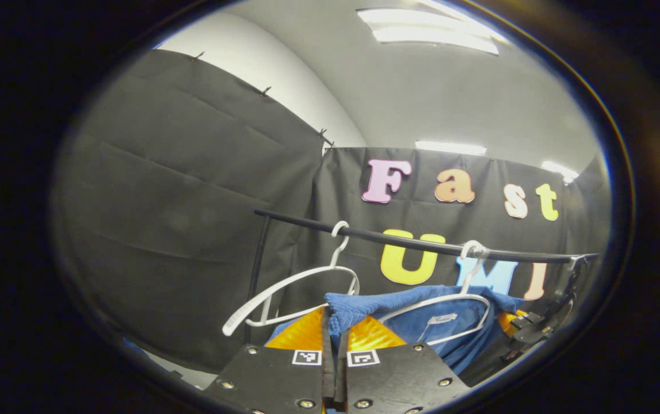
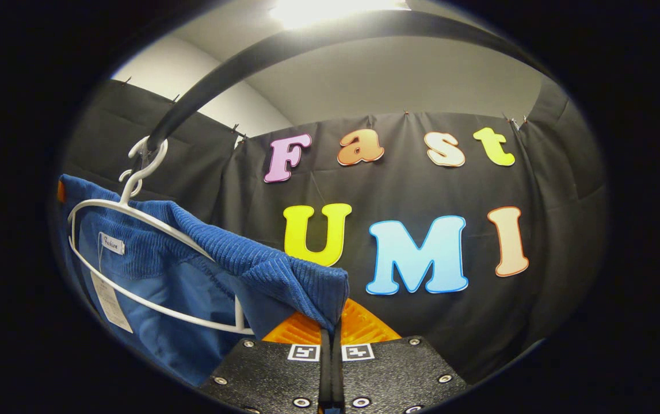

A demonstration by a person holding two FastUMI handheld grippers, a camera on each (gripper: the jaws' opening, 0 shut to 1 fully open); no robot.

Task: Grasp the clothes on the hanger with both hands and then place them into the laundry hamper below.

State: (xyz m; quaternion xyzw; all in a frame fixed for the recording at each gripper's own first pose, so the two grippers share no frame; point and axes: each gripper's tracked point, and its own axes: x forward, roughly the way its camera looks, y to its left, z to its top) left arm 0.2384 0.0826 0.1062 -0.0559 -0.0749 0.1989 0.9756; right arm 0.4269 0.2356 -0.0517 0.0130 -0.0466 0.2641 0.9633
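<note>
both grippers grip a blue garment (image 2: 203,270) that hangs on a white hanger (image 2: 134,230) from the black rail (image 1: 422,244). in the left gripper view, the left gripper (image 1: 334,339) has its jaws drawn together on a ribbed fold at one shoulder of the cloth, which rises straight up out of the narrow slit between the fingers. in the right gripper view, the right gripper (image 2: 331,339) is likewise clamped on the far ribbed corner, the fabric draping away to the left toward the hanger's hook (image 2: 145,161).

the relation that matters: the garment's long axis runs along the rail, shoulder to shoulder, with one gripper at each end and the hanger's wire loop between them, still threaded through the neck. the cloth lies above and ahead of both sets of jaws, so it must first be lifted or slid clear of the hanger's arms before it can go down. a second hanger (image 1: 295,293), bare and white, hangs on the rail just beside the left gripper and could snag.

in the left gripper view the other gripper appears low at the right edge, though it is too dark there to be sure. the hamper is said to be below; neither hold looks nearer to it. the grasp seems made, the drop not yet begun.
</note>
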